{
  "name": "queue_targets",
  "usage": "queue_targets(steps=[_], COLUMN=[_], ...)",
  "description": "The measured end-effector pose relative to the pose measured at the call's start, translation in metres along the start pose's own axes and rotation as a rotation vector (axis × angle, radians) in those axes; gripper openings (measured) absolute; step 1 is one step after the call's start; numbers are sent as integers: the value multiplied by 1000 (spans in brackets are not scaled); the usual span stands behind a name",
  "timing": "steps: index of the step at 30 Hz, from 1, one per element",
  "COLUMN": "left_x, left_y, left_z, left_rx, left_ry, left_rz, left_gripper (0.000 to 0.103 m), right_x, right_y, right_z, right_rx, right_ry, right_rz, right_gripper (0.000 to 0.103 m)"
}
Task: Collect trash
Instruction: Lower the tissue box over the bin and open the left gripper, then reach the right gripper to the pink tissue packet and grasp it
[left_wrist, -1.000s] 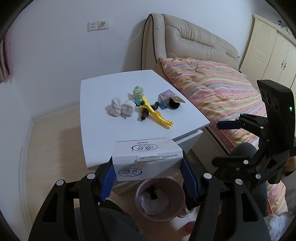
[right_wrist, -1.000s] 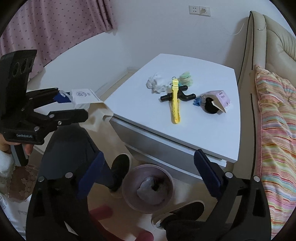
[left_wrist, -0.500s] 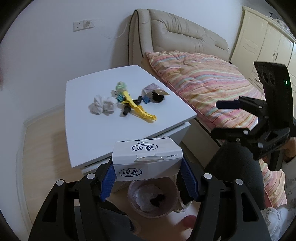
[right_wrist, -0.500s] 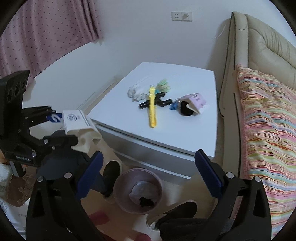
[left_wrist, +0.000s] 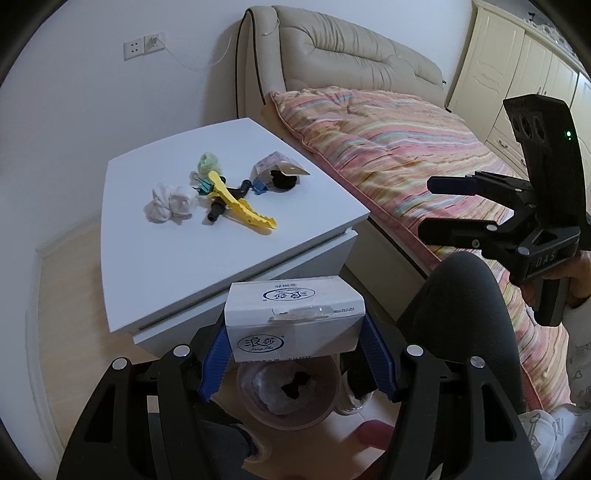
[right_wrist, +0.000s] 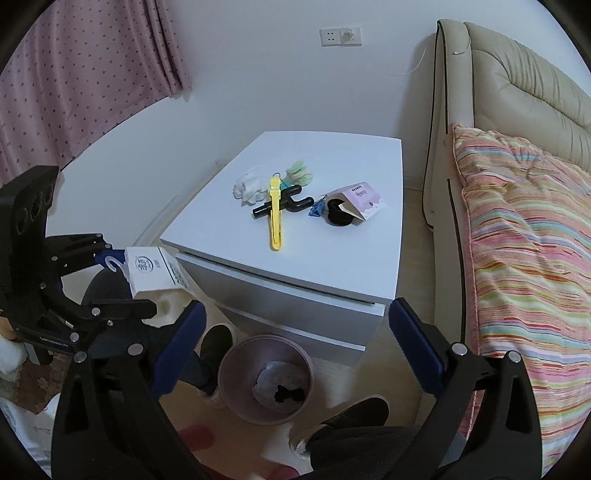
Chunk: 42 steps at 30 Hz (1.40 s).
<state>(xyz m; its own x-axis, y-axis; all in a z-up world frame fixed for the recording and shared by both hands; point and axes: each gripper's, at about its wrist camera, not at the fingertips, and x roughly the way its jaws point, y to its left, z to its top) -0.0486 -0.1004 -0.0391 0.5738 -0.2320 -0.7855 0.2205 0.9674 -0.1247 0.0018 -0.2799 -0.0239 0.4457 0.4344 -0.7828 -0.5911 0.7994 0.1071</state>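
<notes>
From the left wrist we look steeply down along the fingers, close above the bin (left_wrist: 288, 397), toward the nightstand (left_wrist: 177, 254) and bed (left_wrist: 406, 147). From the right wrist we face the same nightstand (right_wrist: 332, 251) and bin (right_wrist: 266, 373), curtain (right_wrist: 74, 74) at left.

box (left_wrist: 293, 317) above bin (left_wrist: 288, 395), before nightstand (left_wrist: 166, 251)

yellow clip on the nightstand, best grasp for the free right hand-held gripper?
Probably the bare toothed half of the yellow clip, toward the nightstand front edge. It lies flat and long and narrow, so come from above with the fingers across its width. The ringed end crosses the black T-shaped piece beside the white wad, so it is crowded. The right hand-held gripper is open and empty.
</notes>
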Motion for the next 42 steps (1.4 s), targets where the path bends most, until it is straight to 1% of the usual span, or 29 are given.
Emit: queue_targets(steps=[3, 4, 10, 18, 22, 27, 34, 38, 42], left_x=[1, 1, 3, 0, -4, -9, -15, -14, -13], left_y=[0, 1, 9, 19, 22, 23, 29, 38, 44], left_z=[-1, -1, -2, -1, 1, 5, 14, 24, 29], left_rx=[-12, -18, -66, -119, -153, -168, -186, -207, -224], left_ry=[-8, -11, -16, -41, -58, -78, -96, -107, -113], left_rz=[-14, -17, 40, 102, 111, 133, 170, 183, 191], left_gripper=[88, 89, 95, 95, 95, 95, 95, 95, 95], right_x=[0, 0, 2, 5, 4, 4, 12, 22, 38], right_y=[-2, -2, -4, -4, -6, -9, -19, -26, -34], right_z=[0, 0, -2, -4, -3, 1, 24, 45, 68], right_rx=[4, 4, 5, -4, -13, -29, -102, -153, -220], right_ry=[-1, -1, 2, 9, 5, 1, 15, 26, 55], right_rz=[4, 5, 16, 35, 47, 63, 82, 85, 119], right_gripper=[97, 97, 97, 98, 98, 98, 98, 98, 98])
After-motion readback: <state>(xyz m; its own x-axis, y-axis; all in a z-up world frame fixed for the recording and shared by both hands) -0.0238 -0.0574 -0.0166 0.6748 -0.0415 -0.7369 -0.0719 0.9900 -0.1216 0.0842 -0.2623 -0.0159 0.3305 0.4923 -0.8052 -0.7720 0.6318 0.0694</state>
